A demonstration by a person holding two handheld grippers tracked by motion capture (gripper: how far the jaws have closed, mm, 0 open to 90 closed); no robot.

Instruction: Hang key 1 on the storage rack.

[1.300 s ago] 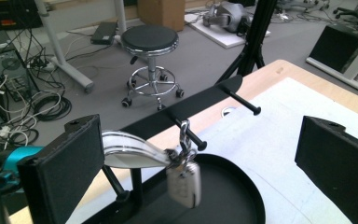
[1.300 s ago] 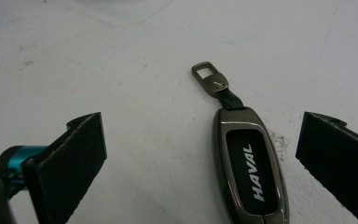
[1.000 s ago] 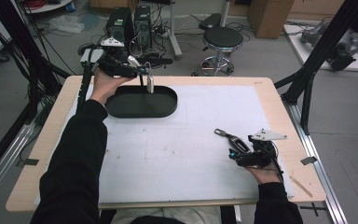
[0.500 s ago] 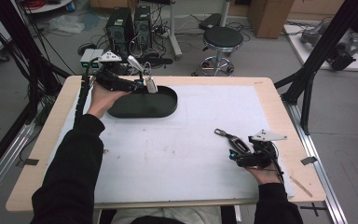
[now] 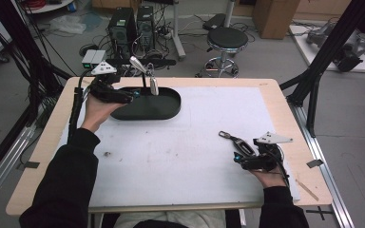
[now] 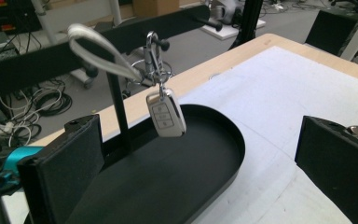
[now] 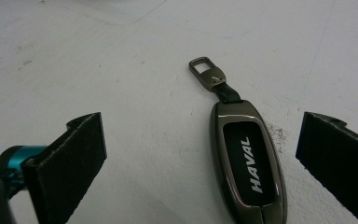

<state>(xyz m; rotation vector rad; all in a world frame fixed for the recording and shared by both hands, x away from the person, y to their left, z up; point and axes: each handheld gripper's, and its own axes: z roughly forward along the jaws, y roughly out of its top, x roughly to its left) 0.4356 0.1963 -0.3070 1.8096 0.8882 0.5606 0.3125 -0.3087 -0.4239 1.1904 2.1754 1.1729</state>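
Where the black oval tray [image 5: 168, 110] sits at the far left of the white mat [image 5: 180, 156], a silver key fob [image 6: 166, 114] hangs by its ring and clip from a pale hook [image 6: 103, 51] atop a thin black post [image 6: 120, 112] standing in the tray. Fob dangles above the tray floor, buttons facing the left gripper view, not touching the rim. Left gripper [image 5: 123, 95] held at the tray's left end, jaws spread wide on either side of the fob with nothing between them; left hand [image 5: 96, 110] wraps its body just behind.

Second fob, dark metal and marked HAVAL [image 7: 248, 164], lies flat on the mat at near right, its clasp loop pointing away from the person. Right gripper [image 5: 247, 159] rests low on the mat, jaws wide apart, the fob between them but touched by neither. Right hand [image 5: 268, 176] grips from behind.

Wooden table [image 5: 285, 102] edges the mat. Round black stool [image 5: 226, 39] and computer towers [image 5: 132, 23] stand on the floor beyond.
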